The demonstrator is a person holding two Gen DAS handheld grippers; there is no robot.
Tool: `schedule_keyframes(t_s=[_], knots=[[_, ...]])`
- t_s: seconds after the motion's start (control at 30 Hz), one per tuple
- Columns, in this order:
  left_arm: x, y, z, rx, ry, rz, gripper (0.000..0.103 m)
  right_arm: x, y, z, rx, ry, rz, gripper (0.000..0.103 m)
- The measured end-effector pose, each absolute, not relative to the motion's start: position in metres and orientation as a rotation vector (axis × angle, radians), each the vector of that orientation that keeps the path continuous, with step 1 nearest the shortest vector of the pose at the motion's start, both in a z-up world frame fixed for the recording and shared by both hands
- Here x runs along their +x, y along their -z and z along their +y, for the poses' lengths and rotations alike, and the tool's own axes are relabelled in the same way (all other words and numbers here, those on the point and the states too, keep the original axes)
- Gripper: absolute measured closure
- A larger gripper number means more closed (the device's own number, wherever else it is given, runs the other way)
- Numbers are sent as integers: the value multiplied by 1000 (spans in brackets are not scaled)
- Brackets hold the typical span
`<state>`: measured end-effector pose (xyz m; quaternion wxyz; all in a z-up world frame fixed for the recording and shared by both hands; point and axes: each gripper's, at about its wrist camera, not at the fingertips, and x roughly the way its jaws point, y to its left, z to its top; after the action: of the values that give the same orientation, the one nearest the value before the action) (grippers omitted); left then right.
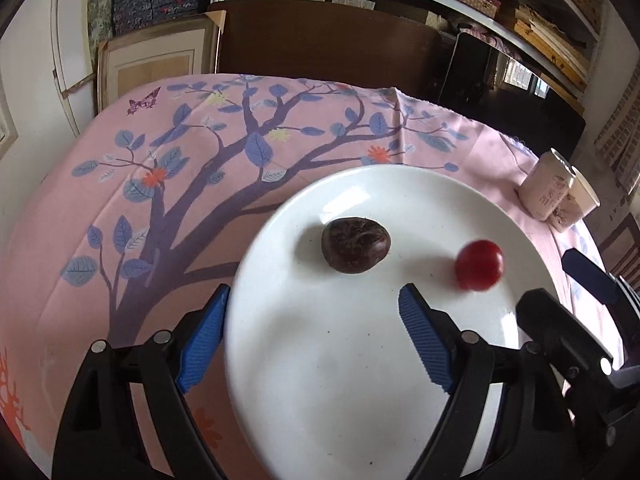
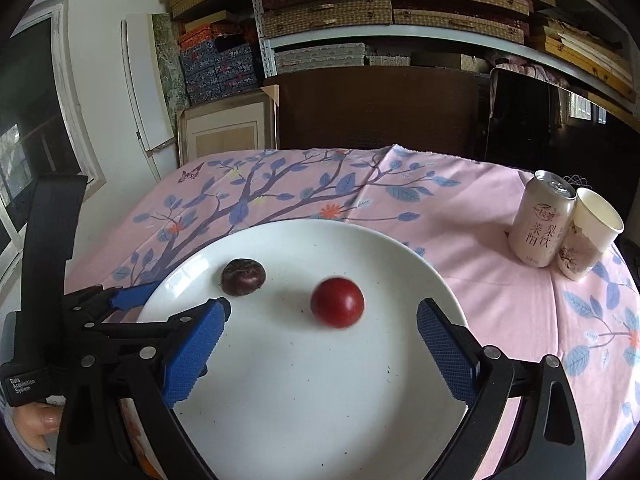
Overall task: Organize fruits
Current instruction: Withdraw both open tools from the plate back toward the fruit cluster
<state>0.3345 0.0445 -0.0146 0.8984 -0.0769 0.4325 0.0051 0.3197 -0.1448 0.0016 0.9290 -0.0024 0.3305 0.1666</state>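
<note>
Pink cloth covers the surface (image 2: pixel 500 312) where the white plate (image 2: pixel 304 400) carries a dark fruit (image 2: pixel 243 277) and a red fruit (image 2: pixel 337 302), both my left gripper (image 1: pixel 314 308) and right gripper (image 2: pixel 322 320) with jaws released and empty, so the round, blurred red fruit could roll toward the plate's rim and off it if I nudge anything.

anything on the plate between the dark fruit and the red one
Nothing: in the right wrist view, only bare white plate separates the dark fruit from the red fruit.
</note>
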Motion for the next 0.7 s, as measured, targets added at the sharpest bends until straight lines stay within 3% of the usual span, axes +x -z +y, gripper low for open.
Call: schedule_keyframes(t_s=[0.23, 0.37, 0.5, 0.7], knots=[[307, 5, 93, -523, 16, 752, 21, 304, -5, -160, -5, -359, 713, 5], [277, -19, 87, -259, -22, 745, 20, 273, -13, -182, 76, -353, 699, 5], [218, -29, 65, 34, -135, 644, 8, 230, -17, -202, 141, -348, 676, 5], [145, -12, 54, 32, -33, 639, 5, 150, -14, -228, 146, -321, 571, 4]])
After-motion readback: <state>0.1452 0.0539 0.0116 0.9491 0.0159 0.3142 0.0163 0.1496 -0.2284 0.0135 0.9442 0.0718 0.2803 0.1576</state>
